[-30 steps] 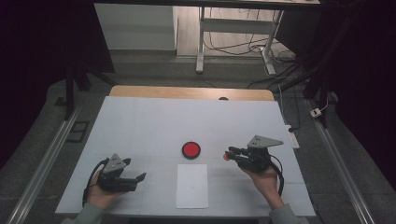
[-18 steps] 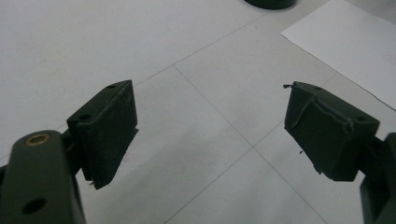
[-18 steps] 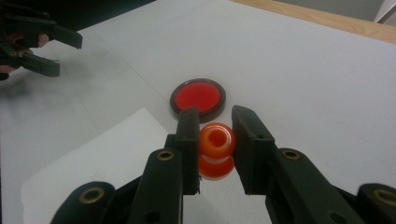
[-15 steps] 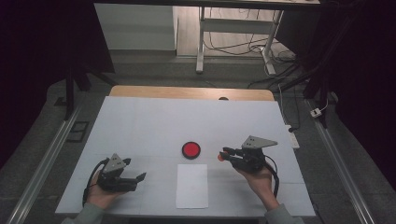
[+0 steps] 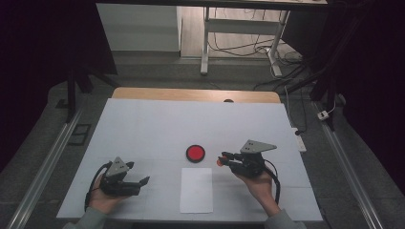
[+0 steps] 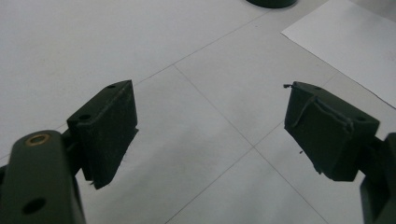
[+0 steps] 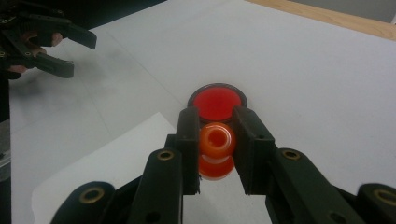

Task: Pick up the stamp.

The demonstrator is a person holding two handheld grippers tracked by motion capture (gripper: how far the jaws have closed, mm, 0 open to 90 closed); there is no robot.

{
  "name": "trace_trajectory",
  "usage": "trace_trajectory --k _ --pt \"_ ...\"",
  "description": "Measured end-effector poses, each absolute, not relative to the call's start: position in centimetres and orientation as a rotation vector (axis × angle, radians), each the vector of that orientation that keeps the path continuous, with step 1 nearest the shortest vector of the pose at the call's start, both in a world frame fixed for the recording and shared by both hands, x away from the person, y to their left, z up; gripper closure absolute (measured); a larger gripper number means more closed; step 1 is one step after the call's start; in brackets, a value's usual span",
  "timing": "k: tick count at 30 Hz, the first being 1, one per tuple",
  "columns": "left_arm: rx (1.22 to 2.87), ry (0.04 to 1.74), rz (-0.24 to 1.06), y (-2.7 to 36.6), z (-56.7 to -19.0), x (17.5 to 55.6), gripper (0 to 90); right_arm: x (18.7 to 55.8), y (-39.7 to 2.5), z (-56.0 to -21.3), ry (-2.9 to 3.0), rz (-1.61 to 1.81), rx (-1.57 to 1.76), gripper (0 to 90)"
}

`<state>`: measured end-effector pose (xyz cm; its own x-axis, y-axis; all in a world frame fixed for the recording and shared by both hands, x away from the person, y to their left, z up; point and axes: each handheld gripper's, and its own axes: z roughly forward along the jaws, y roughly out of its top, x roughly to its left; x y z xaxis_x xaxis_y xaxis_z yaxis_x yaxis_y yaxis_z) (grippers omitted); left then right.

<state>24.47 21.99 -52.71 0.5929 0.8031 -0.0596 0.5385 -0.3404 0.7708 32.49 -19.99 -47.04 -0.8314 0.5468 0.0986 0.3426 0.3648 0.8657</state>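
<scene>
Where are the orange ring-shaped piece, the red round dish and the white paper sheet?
orange ring-shaped piece (image 7: 215, 140): right gripper view, on its upper rim, held between the jaws.
red round dish (image 5: 195, 153): high view, on its red centre.
white paper sheet (image 5: 196, 190): high view, on its middle.

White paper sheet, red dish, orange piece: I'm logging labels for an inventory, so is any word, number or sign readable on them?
None: the white rectangular paper sheet is blank, and the round red dish with a black rim and the orange plastic piece in the right claw carry no markings.
</scene>
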Motion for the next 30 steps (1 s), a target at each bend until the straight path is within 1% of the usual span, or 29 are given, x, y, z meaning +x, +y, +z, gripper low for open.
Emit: trace_trajectory --k 30 --pt "2.042 1.061 0.421 21.8 -52.8 24.6 17.5 32.1 -15.9 -47.7 2.465 1.491 0.723 72.1"
